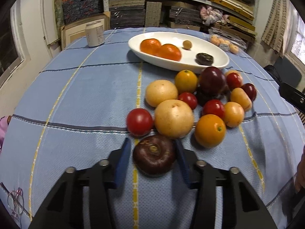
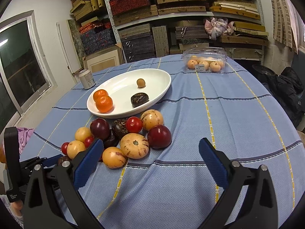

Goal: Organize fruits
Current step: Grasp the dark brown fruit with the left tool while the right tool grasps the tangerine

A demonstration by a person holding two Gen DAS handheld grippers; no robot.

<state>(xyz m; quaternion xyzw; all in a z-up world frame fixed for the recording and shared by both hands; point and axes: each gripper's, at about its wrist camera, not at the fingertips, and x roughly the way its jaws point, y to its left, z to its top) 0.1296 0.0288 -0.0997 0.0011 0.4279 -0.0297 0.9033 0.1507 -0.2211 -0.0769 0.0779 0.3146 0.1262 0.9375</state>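
Note:
A dark maroon, flattish fruit (image 1: 154,155) lies on the blue cloth between the blue pads (image 1: 124,164) of my left gripper (image 1: 152,141), which sit against its two sides. Just beyond it is a heap of loose fruit: two pale yellow round ones (image 1: 173,121), oranges (image 1: 209,130), red tomatoes (image 1: 139,121) and dark plums (image 1: 212,80). The white oval dish (image 1: 219,54) behind holds two mandarins (image 1: 161,49), a small tan fruit and a dark one. My right gripper (image 2: 151,142) hangs open over the cloth to the right of the heap (image 2: 134,146), with nothing between its fingers.
A white can (image 1: 94,34) stands at the far left of the round table (image 1: 66,95). A clear plastic box of small peach-coloured fruit (image 2: 205,61) sits at the far right. Glasses (image 1: 16,203) lie at the near left edge. Shelves of boxes stand behind.

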